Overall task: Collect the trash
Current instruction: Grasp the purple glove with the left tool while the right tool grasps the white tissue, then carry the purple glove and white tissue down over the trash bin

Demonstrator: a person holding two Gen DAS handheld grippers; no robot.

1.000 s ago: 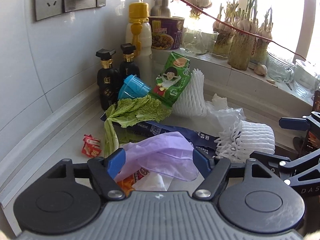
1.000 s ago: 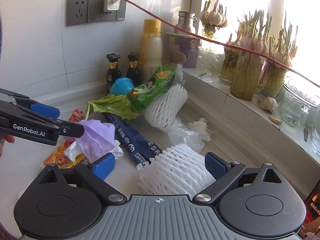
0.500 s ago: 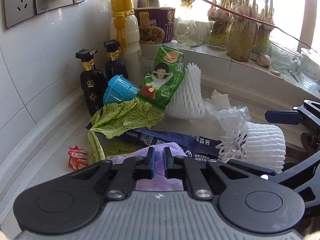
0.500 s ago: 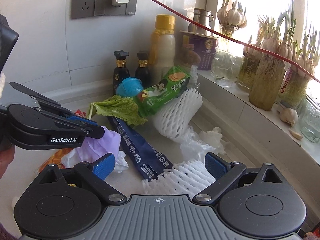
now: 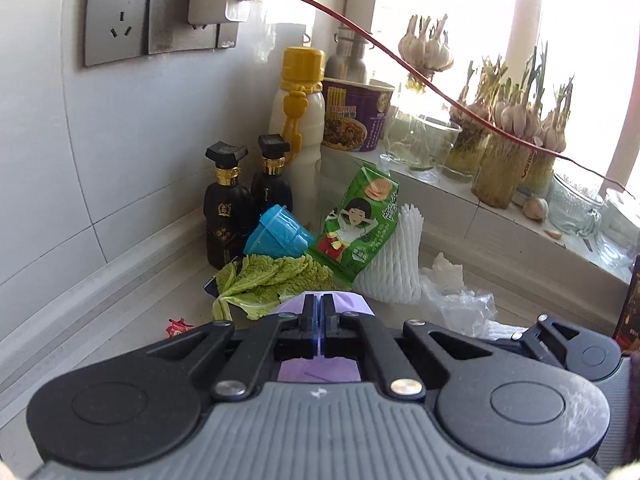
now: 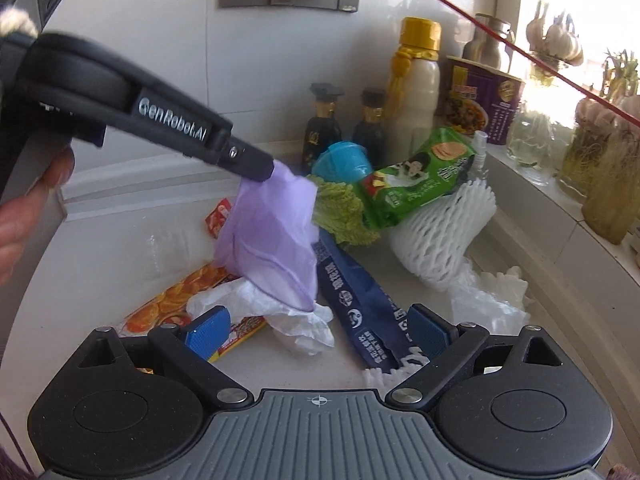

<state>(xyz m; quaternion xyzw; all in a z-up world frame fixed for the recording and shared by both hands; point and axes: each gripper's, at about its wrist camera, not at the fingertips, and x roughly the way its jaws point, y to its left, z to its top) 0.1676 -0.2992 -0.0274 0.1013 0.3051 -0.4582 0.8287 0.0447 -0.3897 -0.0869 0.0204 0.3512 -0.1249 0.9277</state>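
Left gripper [image 6: 264,170] jaws clamped on the purple bag [image 6: 272,236] — lifted above the tabletop [image 6: 100,264]; right gripper [image 6: 318,330] jaws wide apart, holding nothing.

pale tiled wall [image 5: 60,152] with sockets [image 5: 116,28], sunlit window [image 5: 472,12], sill [image 5: 460,196].

Each hand-held gripper has a grey ribbed body flanked by two round black discs, with black linkage arms pinned by silver screws. The right hand-held gripper [image 6: 318,326] carries blue finger pads [image 6: 208,330]. The left hand-held gripper [image 5: 319,312] bears white "GenRobot.AI" lettering on its black arm. Bare fingers [image 6: 28,196] show at far left.
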